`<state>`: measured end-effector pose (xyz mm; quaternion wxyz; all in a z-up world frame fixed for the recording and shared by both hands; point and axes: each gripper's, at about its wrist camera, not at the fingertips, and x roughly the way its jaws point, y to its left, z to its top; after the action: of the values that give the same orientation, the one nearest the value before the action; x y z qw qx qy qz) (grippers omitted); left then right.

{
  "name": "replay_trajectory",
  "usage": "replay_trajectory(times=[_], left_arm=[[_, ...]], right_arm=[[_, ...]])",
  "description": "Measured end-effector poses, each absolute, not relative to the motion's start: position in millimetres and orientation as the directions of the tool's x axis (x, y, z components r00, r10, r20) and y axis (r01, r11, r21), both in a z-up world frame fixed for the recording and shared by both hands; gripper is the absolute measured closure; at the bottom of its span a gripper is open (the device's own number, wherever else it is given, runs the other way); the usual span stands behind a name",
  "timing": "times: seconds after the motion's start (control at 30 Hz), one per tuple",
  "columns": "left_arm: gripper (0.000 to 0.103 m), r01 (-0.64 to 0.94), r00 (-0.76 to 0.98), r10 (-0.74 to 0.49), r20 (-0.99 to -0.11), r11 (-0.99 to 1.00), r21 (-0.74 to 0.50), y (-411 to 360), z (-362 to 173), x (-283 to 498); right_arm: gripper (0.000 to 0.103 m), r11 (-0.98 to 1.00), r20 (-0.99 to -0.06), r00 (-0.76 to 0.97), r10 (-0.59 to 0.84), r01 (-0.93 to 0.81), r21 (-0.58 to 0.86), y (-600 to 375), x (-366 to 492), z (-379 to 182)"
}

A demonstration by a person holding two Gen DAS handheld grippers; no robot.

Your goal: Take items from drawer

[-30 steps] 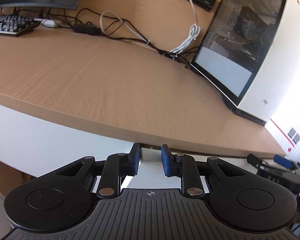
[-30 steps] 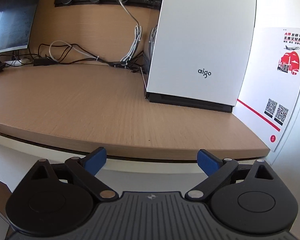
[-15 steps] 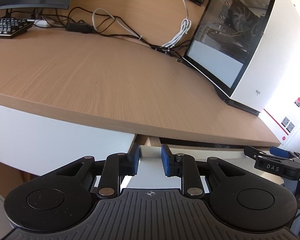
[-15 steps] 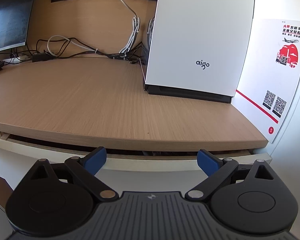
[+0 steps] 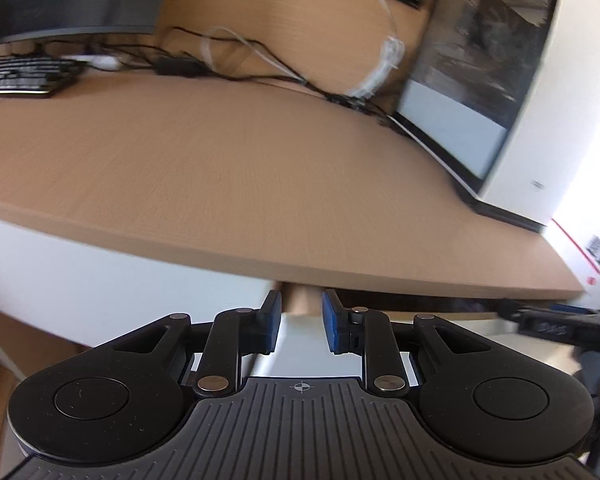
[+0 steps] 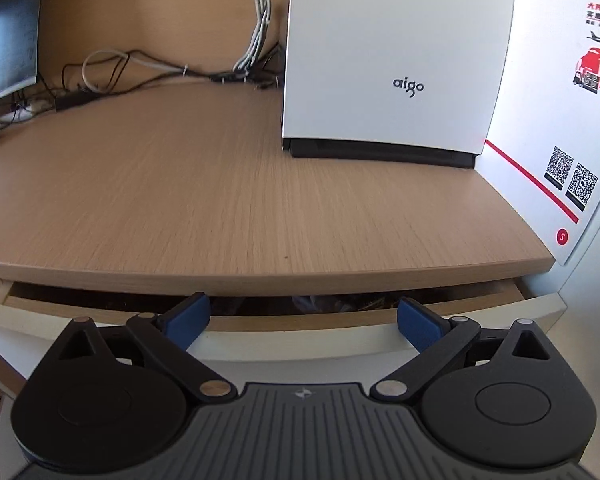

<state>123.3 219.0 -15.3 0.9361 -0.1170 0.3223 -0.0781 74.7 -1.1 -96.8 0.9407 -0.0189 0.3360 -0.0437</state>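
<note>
Blue-padded fingers of the left gripper [image 5: 301, 322] stand close together on the corner of the white drawer [image 6: 300, 346] front, clamping it. The right gripper [image 6: 303, 322] is spread wide and holds nothing; the drawer front lies between and just beyond its fingertips. The drawer is partly pulled out beneath the wooden desk [image 6: 228, 208], and its dark interior holds contents too shadowed to identify. Farther back stand a white computer case [image 6: 400, 60], cables [image 6: 256, 28] and a monitor [image 6: 4, 36].
</note>
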Motion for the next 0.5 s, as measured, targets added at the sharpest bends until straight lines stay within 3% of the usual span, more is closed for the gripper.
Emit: replay_trajectory(times=[0.07, 0.17, 0.4, 0.5], left_arm=[[0.078, 0.149, 0.719, -0.273, -0.64, 0.959, -0.242, 195.5, -10.8, 139.6], [0.078, 0.211, 0.673, -0.245, -0.698, 0.968, -0.135, 156.4, -12.6, 162.8], [0.078, 0.19, 0.558, -0.099, -0.824, 0.982, 0.01, 113.8, -33.8, 185.1], [0.078, 0.167, 0.517, -0.084, -0.852, 0.986, 0.004, 113.0, -34.4, 176.7]], right_arm=[[0.004, 0.995, -0.647, 0.756, -0.099, 0.073, -0.067, -0.7, 74.1, -95.4], [0.004, 0.995, -0.667, 0.738, -0.098, 0.071, -0.068, -0.8, 69.8, -93.9], [0.003, 0.997, -0.72, 0.69, -0.075, 0.039, -0.067, -3.8, 55.9, -88.8], [0.003, 0.996, -0.737, 0.671, -0.08, 0.027, -0.084, -3.5, 50.3, -88.8]])
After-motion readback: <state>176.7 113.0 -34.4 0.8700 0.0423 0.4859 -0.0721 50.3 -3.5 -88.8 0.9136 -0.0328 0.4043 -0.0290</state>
